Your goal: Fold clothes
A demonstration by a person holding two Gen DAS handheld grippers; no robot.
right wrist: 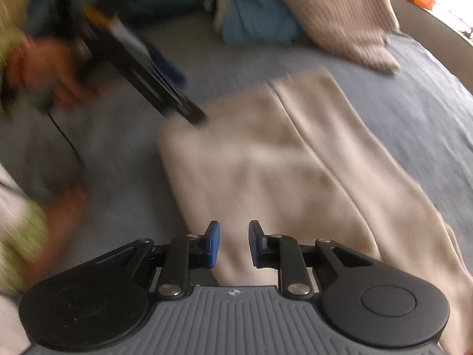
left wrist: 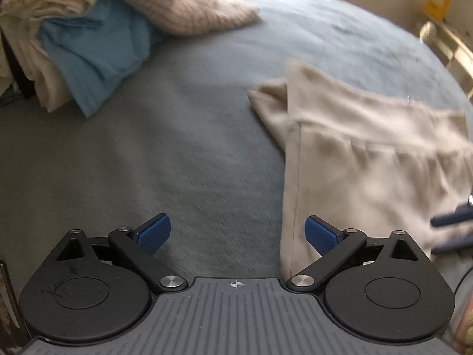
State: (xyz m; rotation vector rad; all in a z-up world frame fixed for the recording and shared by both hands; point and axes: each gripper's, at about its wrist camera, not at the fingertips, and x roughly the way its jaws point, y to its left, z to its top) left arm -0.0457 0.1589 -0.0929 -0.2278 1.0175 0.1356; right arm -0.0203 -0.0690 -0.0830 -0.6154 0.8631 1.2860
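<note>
A beige garment lies folded lengthwise on the grey-blue bedcover. My left gripper is open wide just above the cover, with its right finger over the garment's near left edge and nothing between the pads. At the right edge of that view, the blurred blue fingers of my right gripper hover over the same cloth. In the right wrist view my right gripper stands over the garment with a narrow gap between its pads. No cloth is pinched there.
A pile of clothes sits at the far side: a blue garment, a cream one and a ribbed knit. A person's hand holds the left tool, blurred, with a cable trailing. The bed's edge is far right.
</note>
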